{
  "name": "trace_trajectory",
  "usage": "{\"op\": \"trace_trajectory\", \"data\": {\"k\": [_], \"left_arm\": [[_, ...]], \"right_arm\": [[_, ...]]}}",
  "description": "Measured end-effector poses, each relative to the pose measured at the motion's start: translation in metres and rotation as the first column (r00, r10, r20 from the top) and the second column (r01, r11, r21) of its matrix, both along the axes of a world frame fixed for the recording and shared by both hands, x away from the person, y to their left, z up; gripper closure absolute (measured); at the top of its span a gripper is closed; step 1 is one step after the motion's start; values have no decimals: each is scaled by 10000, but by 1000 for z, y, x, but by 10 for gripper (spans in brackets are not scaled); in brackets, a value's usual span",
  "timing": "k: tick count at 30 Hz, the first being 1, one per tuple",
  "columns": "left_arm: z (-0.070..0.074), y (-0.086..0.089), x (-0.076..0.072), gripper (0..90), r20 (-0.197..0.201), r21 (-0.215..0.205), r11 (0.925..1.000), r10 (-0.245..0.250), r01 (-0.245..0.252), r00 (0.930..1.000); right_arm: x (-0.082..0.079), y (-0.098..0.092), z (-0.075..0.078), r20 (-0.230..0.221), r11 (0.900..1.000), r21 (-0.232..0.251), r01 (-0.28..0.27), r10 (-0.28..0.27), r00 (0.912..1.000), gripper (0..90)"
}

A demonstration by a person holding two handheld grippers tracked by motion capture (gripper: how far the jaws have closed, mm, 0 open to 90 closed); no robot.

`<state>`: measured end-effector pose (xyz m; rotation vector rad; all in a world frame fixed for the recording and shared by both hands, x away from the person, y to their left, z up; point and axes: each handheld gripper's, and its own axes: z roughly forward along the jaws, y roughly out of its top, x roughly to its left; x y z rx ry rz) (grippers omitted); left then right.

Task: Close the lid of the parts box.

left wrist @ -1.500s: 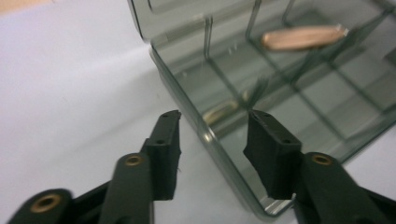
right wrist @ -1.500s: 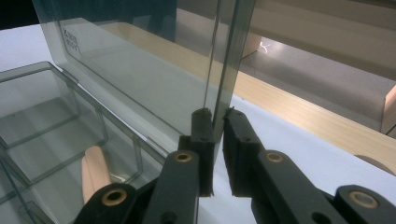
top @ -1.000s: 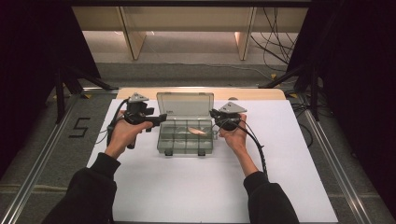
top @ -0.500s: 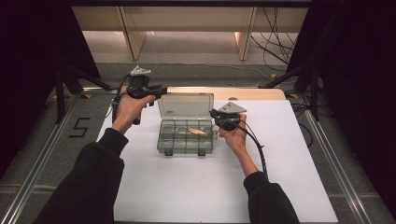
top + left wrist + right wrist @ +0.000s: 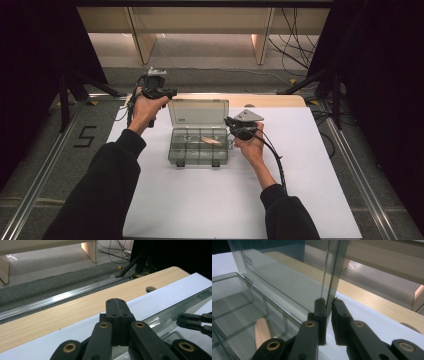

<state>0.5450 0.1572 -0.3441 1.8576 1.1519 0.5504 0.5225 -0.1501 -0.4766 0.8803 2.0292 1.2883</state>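
Since a second ago our left gripper (image 5: pixel 167 92) has left the front of the lid and drawn off toward the far left corner of the table, and its jaws have just been closing; they now meet flat with nothing between them.

Nearest us on the white sheet (image 5: pixel 200 200) sits the clear compartment box (image 5: pixel 199 148), open, with one pale pink piece (image 5: pixel 212 140) lying in a rear compartment. Just to its right our right gripper (image 5: pixel 231 121) pinches the edge of the upright lid (image 5: pixel 198 113) in a narrow grip (the right gripper view shows the clear panel (image 5: pixel 331 270) standing between the two pads). We judge this hold is there to keep the lid from dropping back, which frees the other hand.

Farther off, the left gripper view looks past its shut tips (image 5: pixel 116 305) over the bare wooden table edge (image 5: pixel 75 312) to the floor rail (image 5: pixel 62 298); the hand hovers there, apart from the box.
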Motion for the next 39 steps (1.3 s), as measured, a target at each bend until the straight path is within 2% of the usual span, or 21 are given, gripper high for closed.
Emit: {"op": "trace_trajectory", "data": {"k": [2, 3, 4, 5, 6, 9, 13, 14, 15, 17, 19, 22, 23, 24, 25, 26, 27, 30, 36, 38, 39], "left_arm": [[-2, 0, 2, 899, -86, 79, 9999, 68, -68, 9999], [-5, -2, 3, 899, -51, -115, 9997, 232, -233, 9997], [-5, 1, 4, 899, -235, 221, 9997, 58, -52, 9997], [-6, -1, 4, 899, -198, 0, 9999, 173, -173, 9997], [-7, -2, 5, 899, -229, -41, 9999, 155, -156, 9996], [-9, -4, 4, 899, -353, 178, 9998, 7, 0, 9994], [-8, -3, 2, 900, -475, 269, 9996, -86, 98, 9988], [-9, -4, 1, 900, -470, 181, 9998, -101, 109, 9988], [-9, -4, 0, 900, -463, 205, 9997, -89, 99, 9989], [-9, -3, -2, 900, -540, 244, 9992, -293, 307, 9981], [-11, -3, -3, 900, -528, 234, 9991, -330, 342, 9981], [-13, -2, -5, 900, -615, 251, 9987, -434, 450, 9972], [-13, -1, -6, 900, -637, 395, 9976, -537, 563, 9965], [-15, -2, -7, 900, -635, 261, 9981, -540, 558, 9965], [-15, -2, -8, 900, -630, 302, 9976, -604, 624, 9962], [-16, -2, -10, 900, -616, 333, 9972, -655, 677, 9959], [-16, -2, -12, 900, -623, 252, 9970, -714, 731, 9955], [-18, -1, -17, 900, -542, 148, 9968, -781, 790, 9955], [-21, 0, -28, 900, -469, 107, 9951, -980, 986, 9941], [-24, 0, -33, 900, -448, 174, 9942, -1055, 1064, 9934], [-26, 0, -35, 900, -452, 163, 9936, -1107, 1115, 9928]], "right_arm": [[0, 0, 0, 11, 10000, 19, -10, 10, 10000, 834], [0, 0, -1, 69, 10000, 67, 19, -20, 10000, 835], [-1, 0, -1, 66, 10000, 77, 15, -15, 10000, 835], [-1, -1, 0, -21, 10000, 20, -29, 29, 10000, 835], [-1, -1, 0, -9, 10000, 11, -21, 22, 10000, 835], [-1, -1, 0, -23, 10000, 17, -22, 22, 10000, 835], [-2, 0, 0, 86, 10000, 48, 60, -61, 9999, 833], [-4, 0, 1, 30, 9999, -143, 22, -21, 10000, 832], [-4, 1, 0, 135, 9999, -94, 81, -79, 9999, 830], [-6, 0, 2, -44, 9999, -133, 49, -50, 10000, 819], [-8, 0, 4, 28, 9999, -17, 141, -141, 9999, 784], [-13, -4, 11, -170, 9997, 149, 180, -178, 9997, 681], [-15, -5, 13, -222, 9993, 311, 220, -213, 9995, 667], [-17, -7, 17, -165, 9991, 408, 135, -128, 9998, 637], [-19, -7, 20, -79, 9983, 573, 130, -126, 9999, 608], [-22, -7, 23, -131, 9975, 695, 110, -101, 9999, 574], [-26, -7, 27, -368, 9971, 766, 21, 8, 9993, 543], [-36, -6, 38, -414, 9950, 999, -47, 89, 9991, 459], [-56, -8, 53, -845, 9954, 910, -291, 368, 9957, 381], [-63, -8, 56, -777, 9943, 996, -370, 448, 9960, 363], [-66, -9, 58, -780, 9954, 873, -384, 452, 9959, 349]]}}
